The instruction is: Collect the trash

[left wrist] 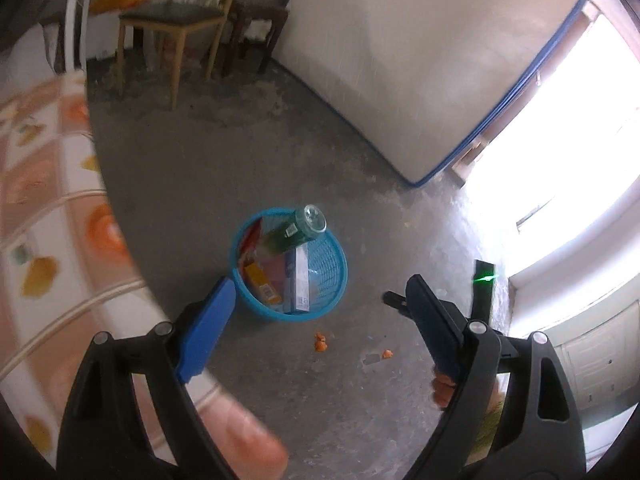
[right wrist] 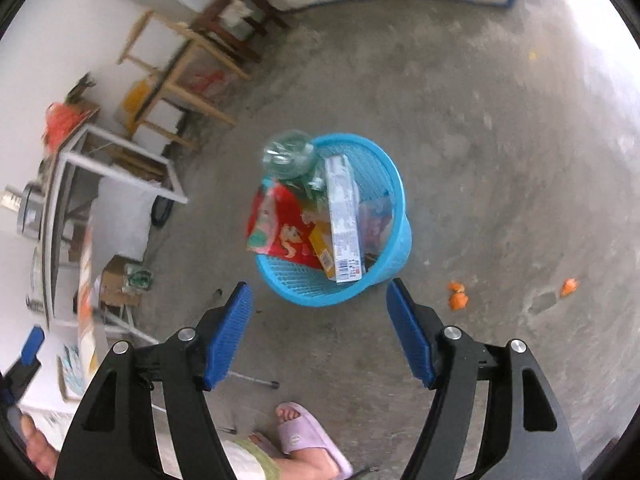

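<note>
A blue mesh basket (left wrist: 339, 270) stands on the concrete floor, filled with a green bottle (left wrist: 298, 230), a white box (left wrist: 300, 280) and a yellow box (left wrist: 260, 280). My left gripper (left wrist: 320, 282) hangs open above and in front of it, with nothing between its blue pads. In the right wrist view the same basket (right wrist: 396, 184) holds the bottle (right wrist: 288, 156), a red packet (right wrist: 280, 224) and the white box (right wrist: 344, 216). My right gripper (right wrist: 319, 284) is open and empty just short of the basket's near rim. Orange peel pieces (right wrist: 458, 296) lie on the floor to the right.
A table with a patterned cloth (left wrist: 44, 208) fills the left. Wooden chairs (left wrist: 176, 20) stand at the back and a mattress (left wrist: 420, 60) leans on the wall. A foot in a lilac slipper (right wrist: 308, 432) is near the right gripper. A white metal frame (right wrist: 120, 152) stands at left.
</note>
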A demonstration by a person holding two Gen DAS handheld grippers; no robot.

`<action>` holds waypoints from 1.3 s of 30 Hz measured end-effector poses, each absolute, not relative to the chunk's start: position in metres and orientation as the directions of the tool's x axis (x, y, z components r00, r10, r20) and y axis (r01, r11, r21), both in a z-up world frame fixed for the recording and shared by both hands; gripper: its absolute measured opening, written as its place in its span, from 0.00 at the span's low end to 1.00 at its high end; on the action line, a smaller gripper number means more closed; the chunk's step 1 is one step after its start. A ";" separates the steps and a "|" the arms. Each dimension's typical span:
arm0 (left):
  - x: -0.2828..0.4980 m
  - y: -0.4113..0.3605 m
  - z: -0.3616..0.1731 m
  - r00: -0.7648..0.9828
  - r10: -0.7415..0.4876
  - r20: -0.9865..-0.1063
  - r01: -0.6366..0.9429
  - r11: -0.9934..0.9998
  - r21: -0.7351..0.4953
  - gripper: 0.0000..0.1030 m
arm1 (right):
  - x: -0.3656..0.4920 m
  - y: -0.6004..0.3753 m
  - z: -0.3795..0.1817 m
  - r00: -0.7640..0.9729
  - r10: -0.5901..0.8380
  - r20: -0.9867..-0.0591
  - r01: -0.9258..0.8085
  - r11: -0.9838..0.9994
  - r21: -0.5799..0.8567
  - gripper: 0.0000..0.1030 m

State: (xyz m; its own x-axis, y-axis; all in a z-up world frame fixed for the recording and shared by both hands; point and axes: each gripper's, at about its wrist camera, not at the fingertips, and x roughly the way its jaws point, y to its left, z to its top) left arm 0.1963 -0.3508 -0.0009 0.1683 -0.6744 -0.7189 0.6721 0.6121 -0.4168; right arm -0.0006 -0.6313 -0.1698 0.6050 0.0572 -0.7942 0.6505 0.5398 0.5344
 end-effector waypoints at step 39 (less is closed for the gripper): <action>0.050 -0.101 0.039 0.678 -0.345 -0.650 0.300 0.936 -0.184 0.92 | -0.039 -0.311 0.035 0.751 -0.295 -0.591 0.379 0.925 0.018 0.94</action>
